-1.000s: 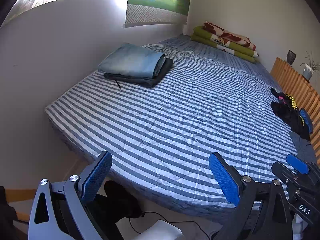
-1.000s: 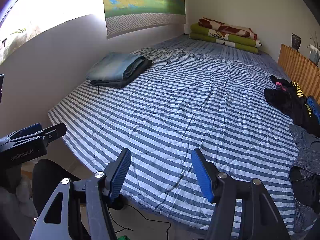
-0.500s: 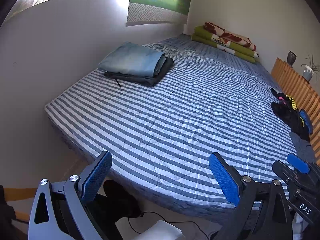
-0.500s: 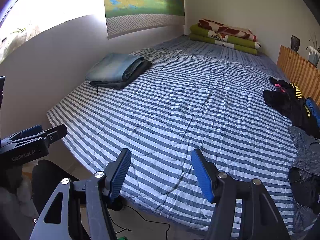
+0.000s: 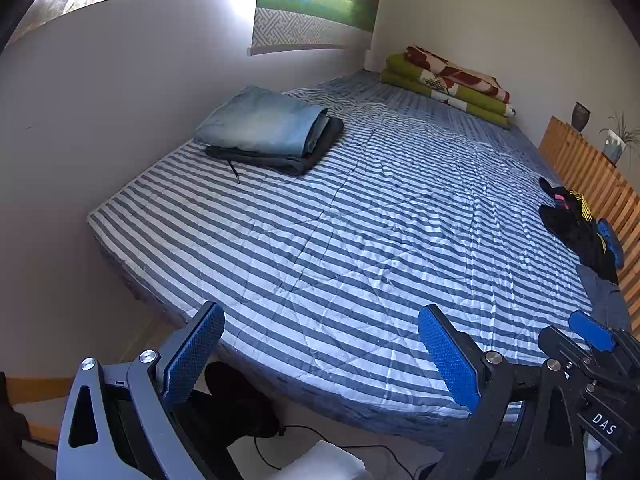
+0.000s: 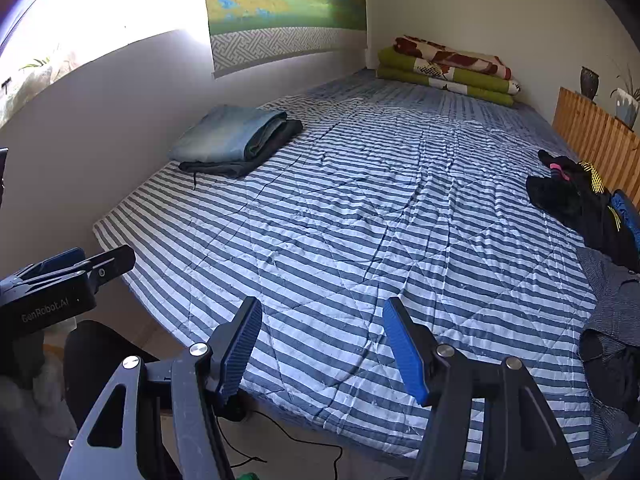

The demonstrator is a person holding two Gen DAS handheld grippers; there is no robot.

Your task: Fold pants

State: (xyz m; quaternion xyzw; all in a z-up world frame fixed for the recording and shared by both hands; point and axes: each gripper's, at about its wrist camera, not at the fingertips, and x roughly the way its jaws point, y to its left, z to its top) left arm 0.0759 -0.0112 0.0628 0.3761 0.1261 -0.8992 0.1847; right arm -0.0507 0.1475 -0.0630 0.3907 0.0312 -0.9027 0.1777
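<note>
Both grippers were parked at the foot of the bed (image 5: 360, 240), empty. The left gripper (image 5: 320, 348) had its jaws spread wide with nothing in them, and the right gripper (image 6: 320, 344) was open too, a bit narrower, also empty.

My read is that the step in hand was fetching the next pair. Two folded pants (image 5: 272, 128), a blue pair on a dark one, already sat stacked by the wall on the far left. The unfolded pile (image 6: 576, 200) lay along the right edge, near the slatted wooden panel (image 6: 592, 136).

To do it well, I'd say go for one garment only, pinch it at the waistband with a jaw at each corner, and drag it onto the bare striped middle so it can lie flat. The dark clothes were tangled, so grabbing deep would likely lift several.

Relative to the jaws, the pile sat well off to the right and further up the bed from both, and the grey garment (image 6: 616, 300) was nearest the right gripper. Neither touched any cloth.
</note>
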